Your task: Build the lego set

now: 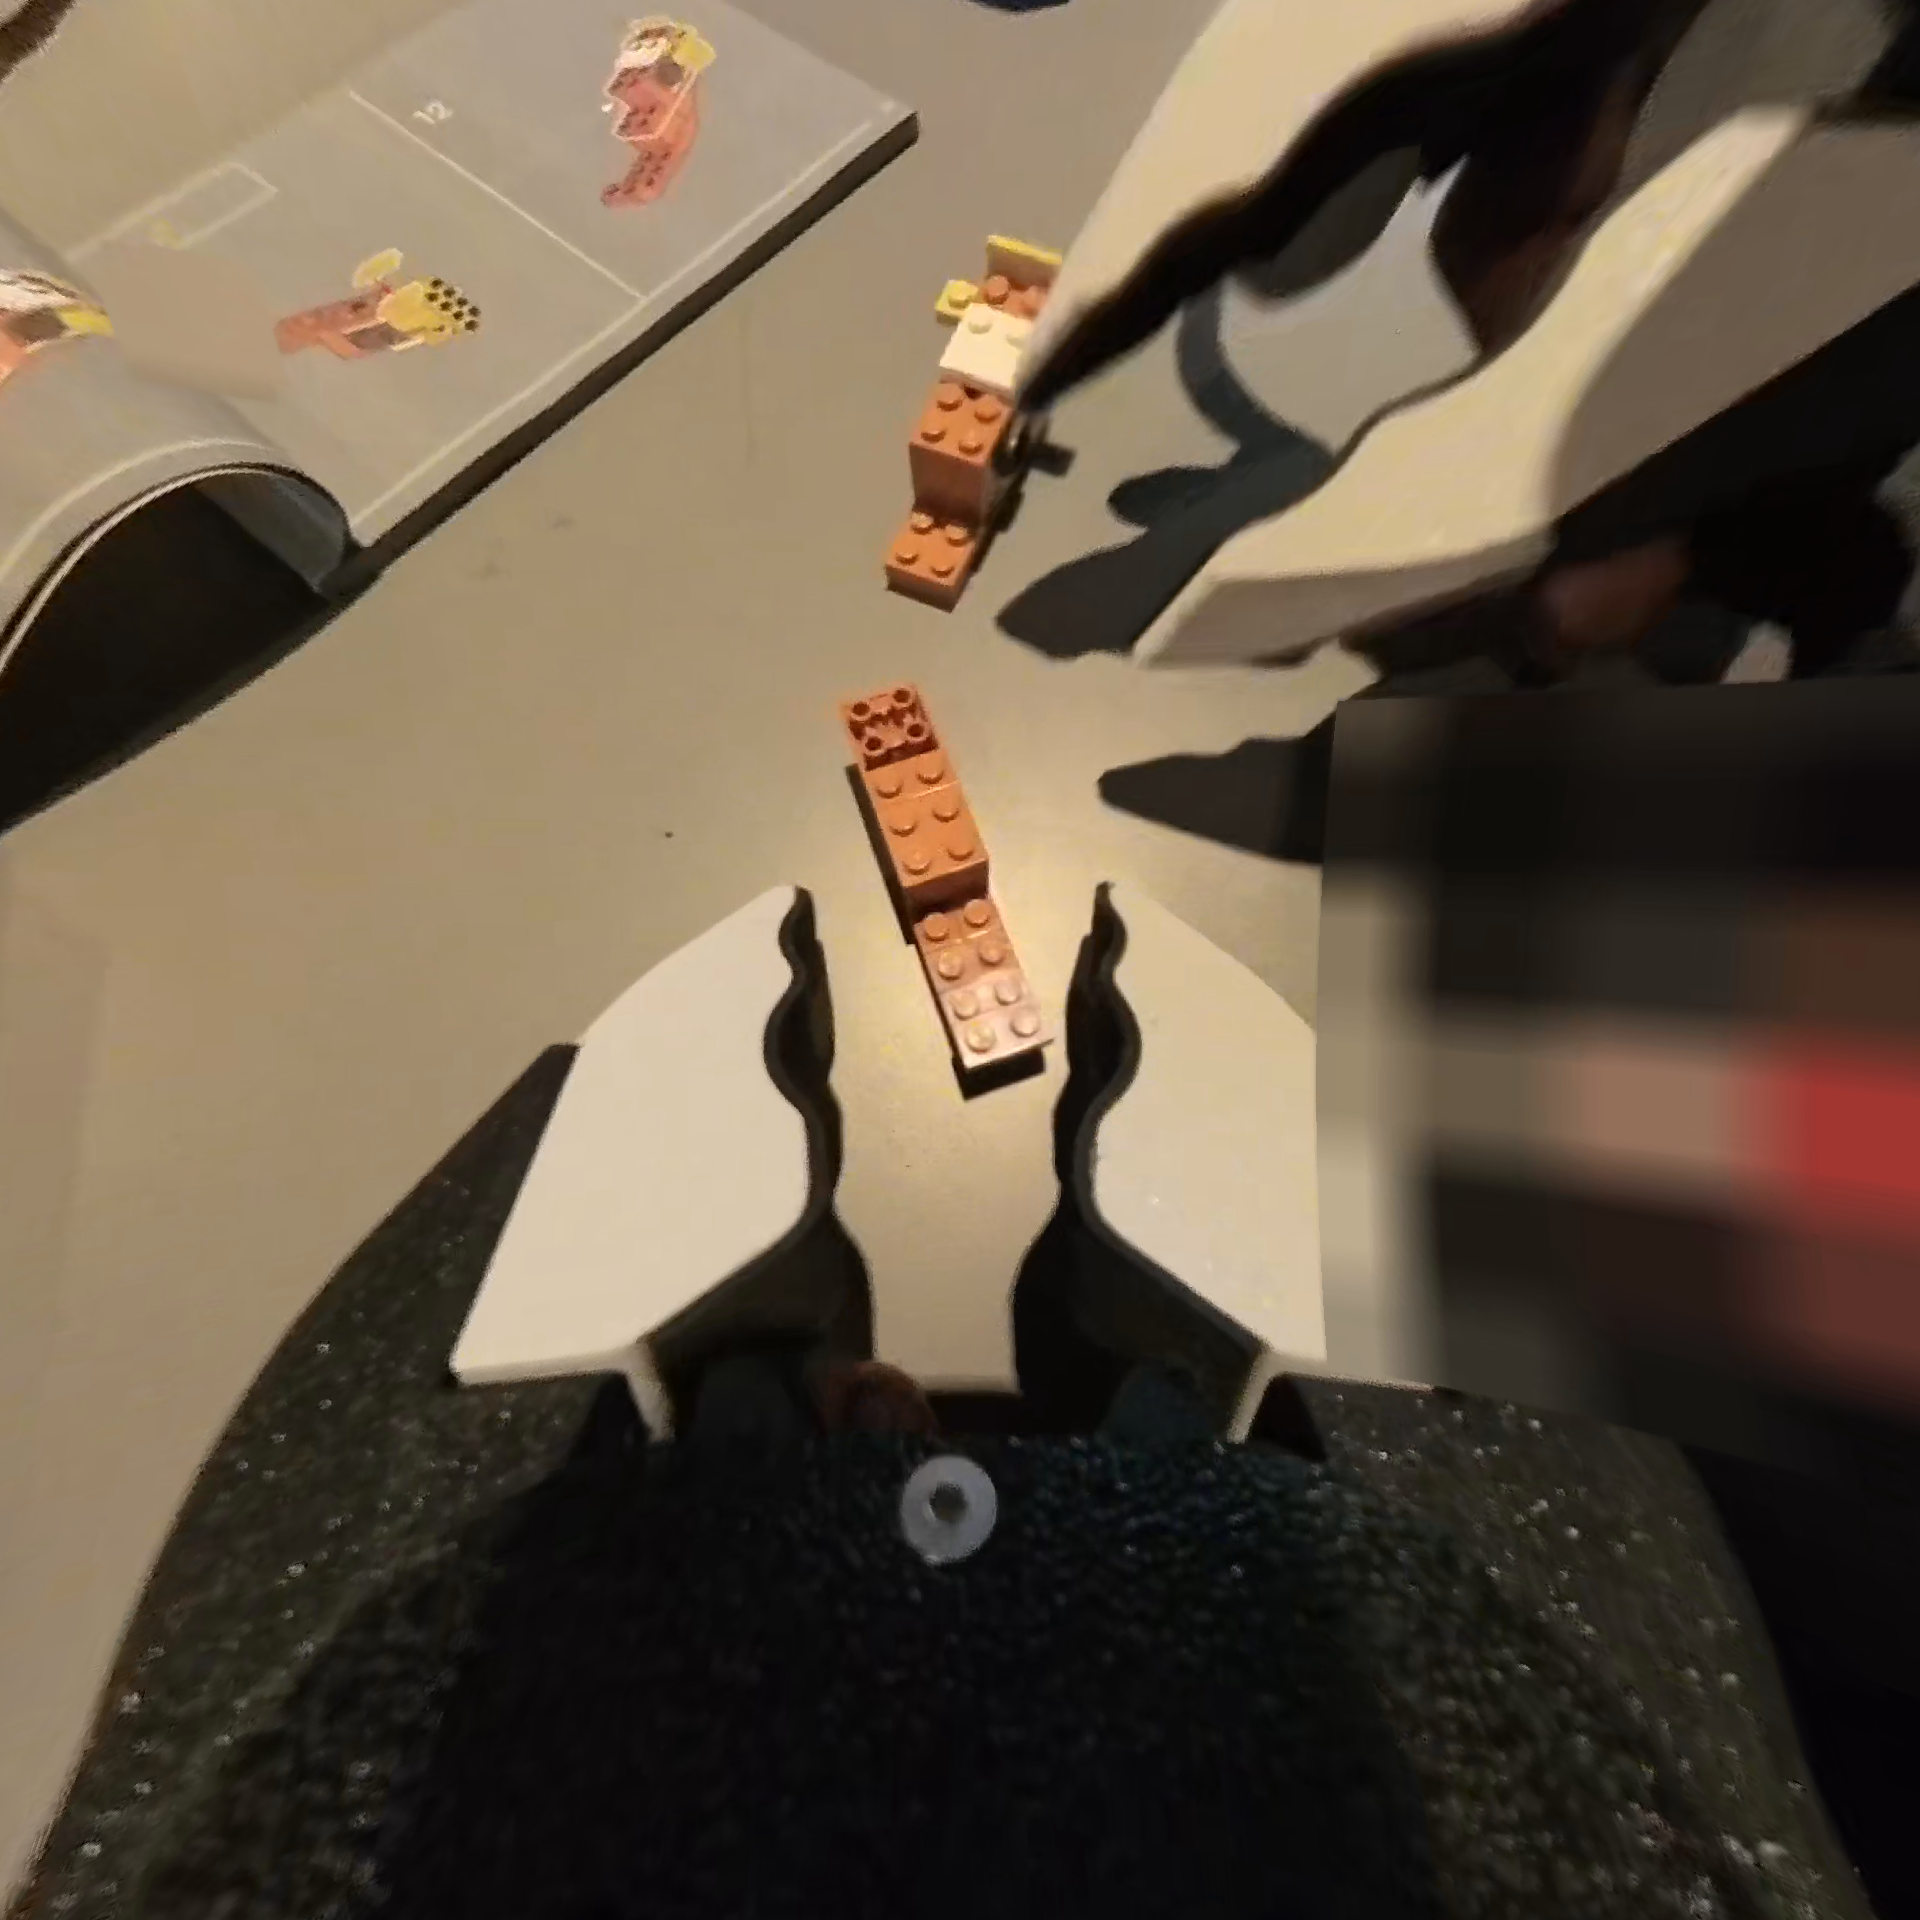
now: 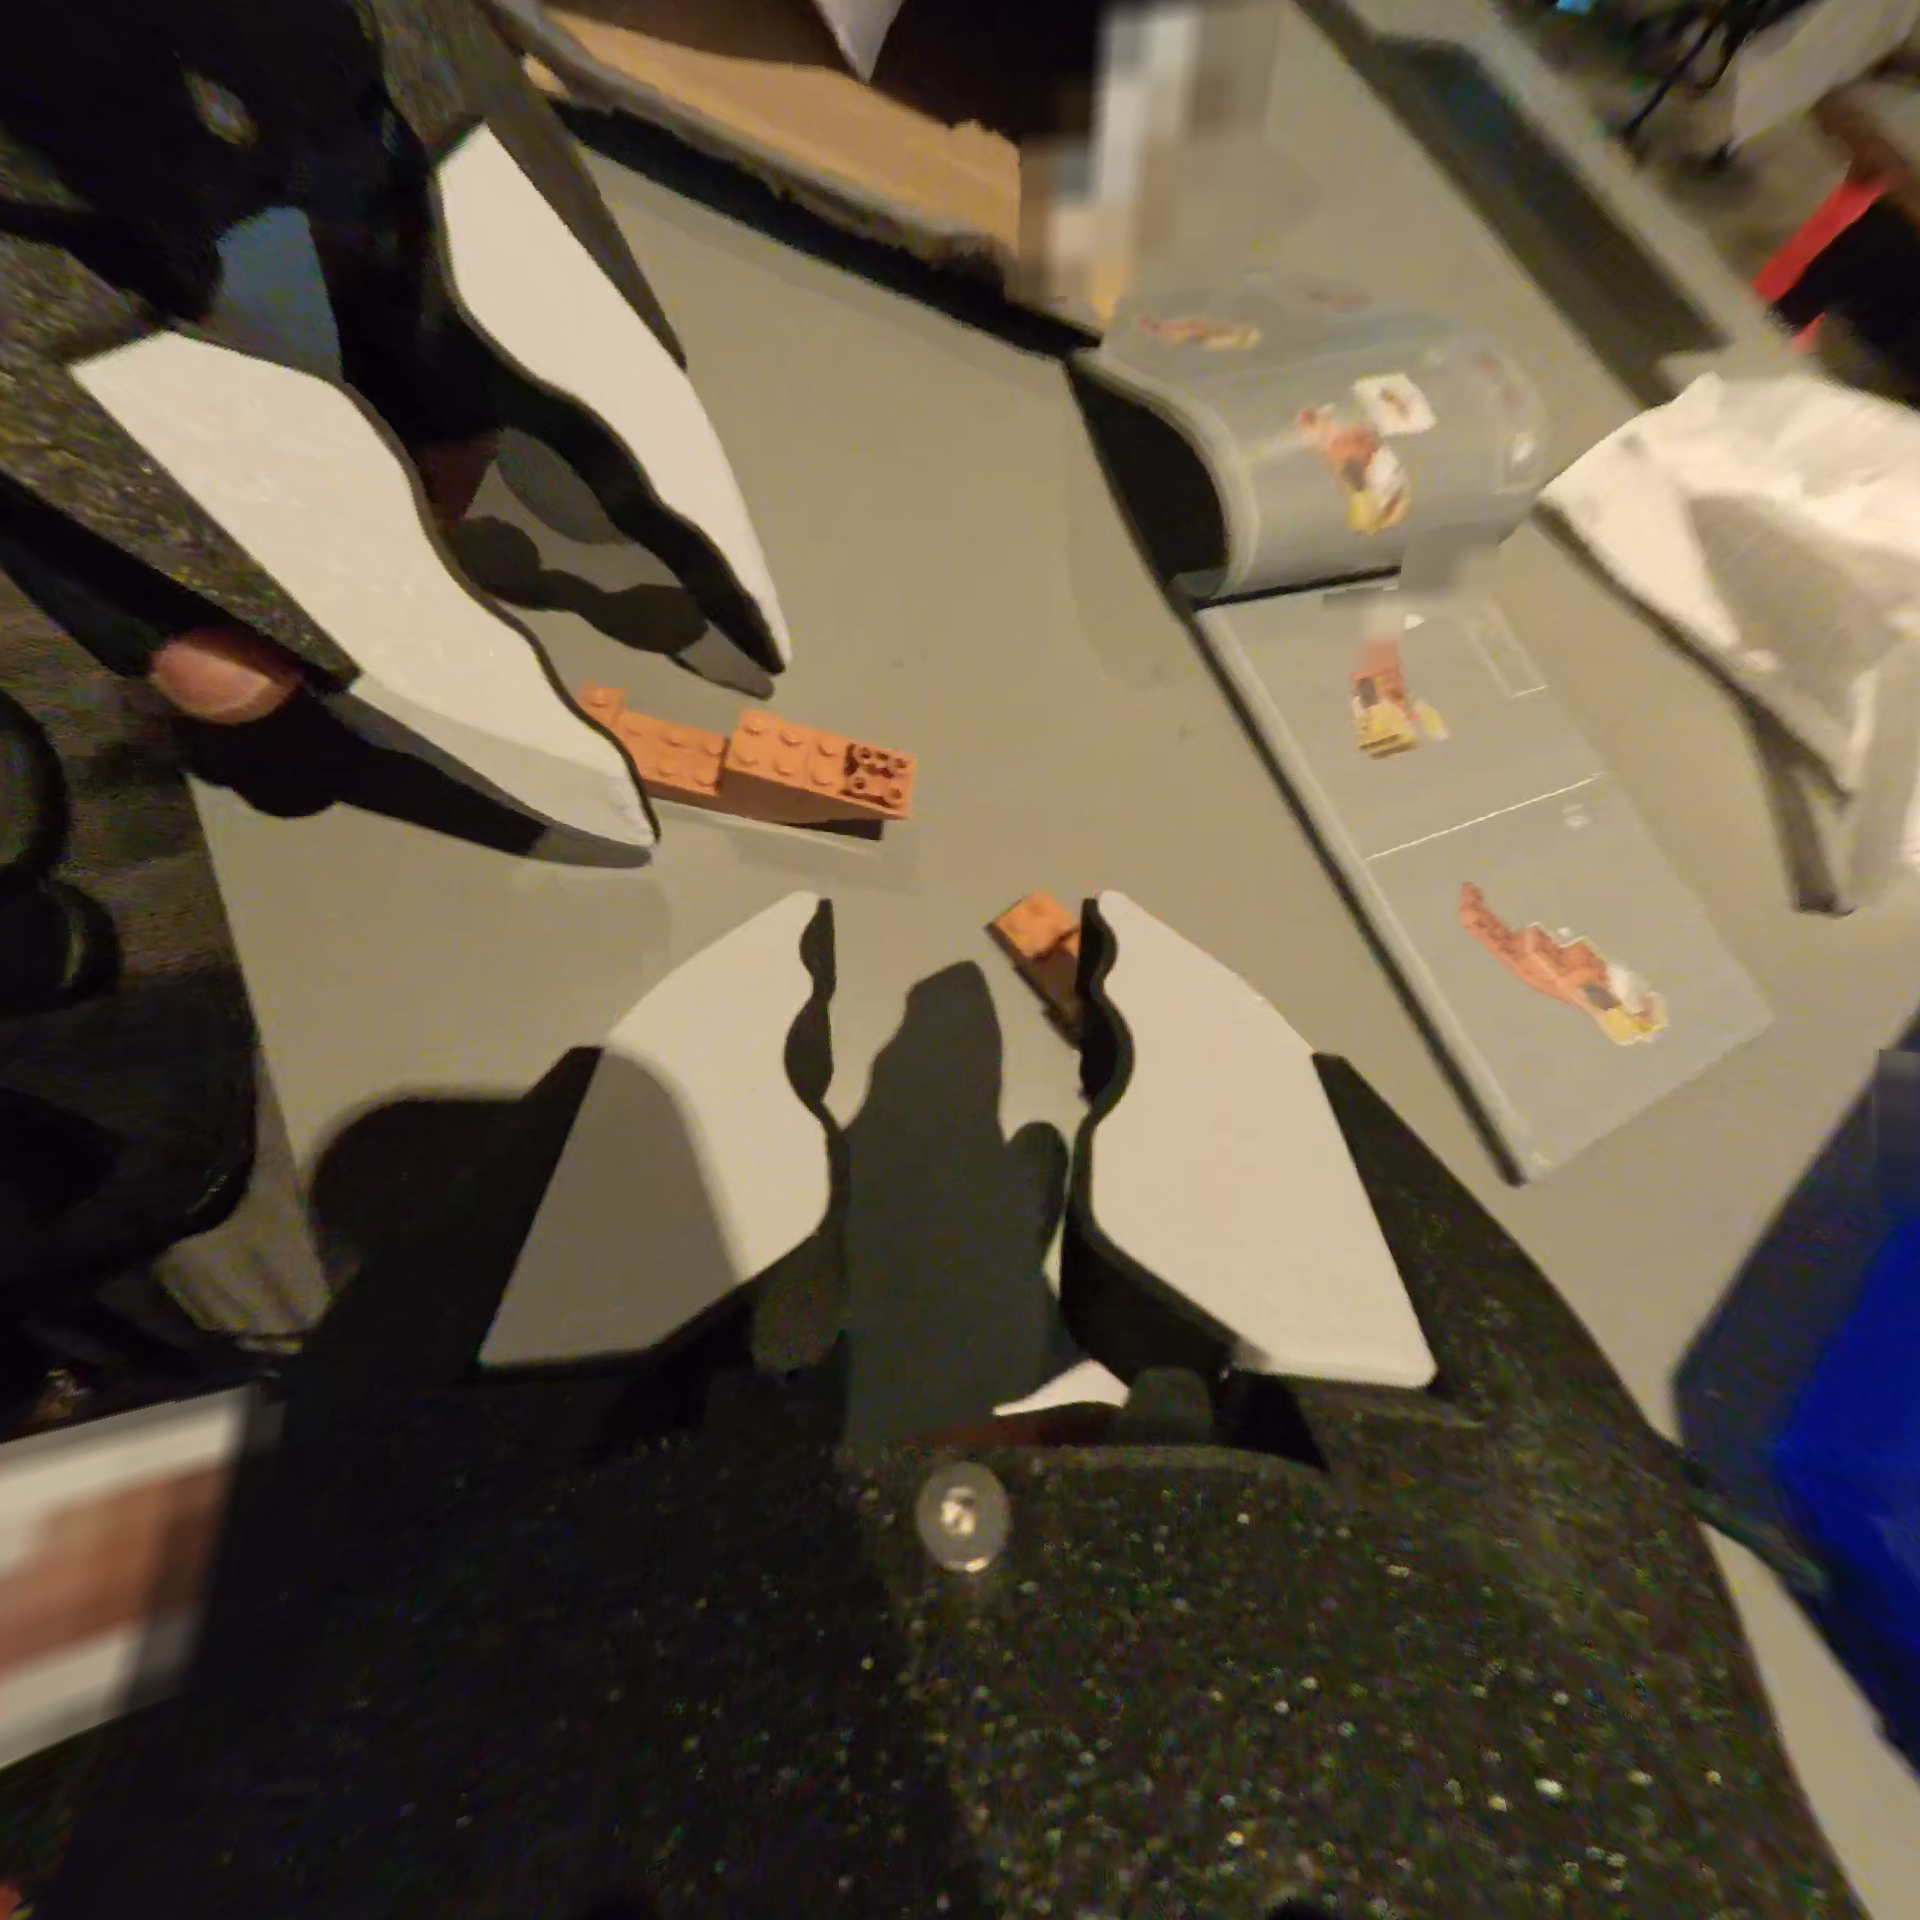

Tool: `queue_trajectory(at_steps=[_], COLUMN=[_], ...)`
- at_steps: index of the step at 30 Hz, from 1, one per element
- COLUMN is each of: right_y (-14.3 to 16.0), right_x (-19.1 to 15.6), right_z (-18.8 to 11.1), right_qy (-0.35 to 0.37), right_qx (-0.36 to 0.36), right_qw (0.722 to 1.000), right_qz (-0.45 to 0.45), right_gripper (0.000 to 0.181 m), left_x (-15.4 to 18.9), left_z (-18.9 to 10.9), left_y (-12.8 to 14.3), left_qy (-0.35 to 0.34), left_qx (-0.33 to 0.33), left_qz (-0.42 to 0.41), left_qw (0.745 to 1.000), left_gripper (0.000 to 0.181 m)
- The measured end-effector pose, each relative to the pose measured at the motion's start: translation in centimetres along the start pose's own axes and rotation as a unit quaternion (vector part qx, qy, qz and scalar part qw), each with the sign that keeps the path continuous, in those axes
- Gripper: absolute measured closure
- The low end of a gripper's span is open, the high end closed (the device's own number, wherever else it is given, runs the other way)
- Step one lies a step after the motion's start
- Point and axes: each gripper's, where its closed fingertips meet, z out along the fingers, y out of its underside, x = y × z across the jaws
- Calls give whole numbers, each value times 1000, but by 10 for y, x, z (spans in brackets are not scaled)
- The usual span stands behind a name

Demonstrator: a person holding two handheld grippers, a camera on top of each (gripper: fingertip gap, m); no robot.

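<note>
Left wrist view shows your left gripper (image 1: pixel 951 914) low over the grey table (image 1: pixel 416 987), its tongs apart and empty, with the near end of a long brown brick strip (image 1: pixel 935 883) lying between the tips, touching neither. Farther off, your right gripper (image 1: pixel 1081 499), also spread and holding nothing, hovers beside a second assembly (image 1: pixel 961 457) of brown bricks with white and yellow pieces at its far end. An open booklet (image 1: pixel 468 291) lies at upper left. To take the strip well, you would likely centre it between the tongs, lower until the tips flank its sides, then close squarely across its width so it does not pivot or snap apart at a joint. Right wrist view adds what the left cannot: a white plastic bag (image 2: pixel 1745 540) beyond the booklet (image 2: pixel 1475 831), a blue object (image 2: pixel 1849 1351) at the right edge, and cardboard (image 2: pixel 790 114) at the far side of the table (image 2: pixel 935 468). It shows the strip (image 2: pixel 769 769) side-on, with your left gripper (image 2: pixel 717 748) over one end. The second assembly (image 2: pixel 1039 945) is mostly hidden behind your right gripper (image 2: pixel 956 914) there; only the left view shows its white and yellow pieces.
</note>
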Motion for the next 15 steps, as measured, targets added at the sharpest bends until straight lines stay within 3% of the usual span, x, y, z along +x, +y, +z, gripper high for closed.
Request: queue_trajectory(at_steps=[5, 11, 15], right_y=[9, 21, 26], right_x=[41, 51, 50], right_z=[-10, 3, 11], right_qy=[3, -124, -170], right_qx=[19, 33, 15], right_qw=[999, 991, 982], right_qz=[-42, -26, -78], right_gripper=[126, 114, 113], left_x=[-5, -1, 1], left_z=[9, 15, 19], left_y=[2, -1, -4], left_qy=[-17, 22, 57], left_qx=[-21, -24, -26], left_qz=[15, 27, 40], left_qw=[1000, 999, 997], left_gripper=[140, 162, 162])
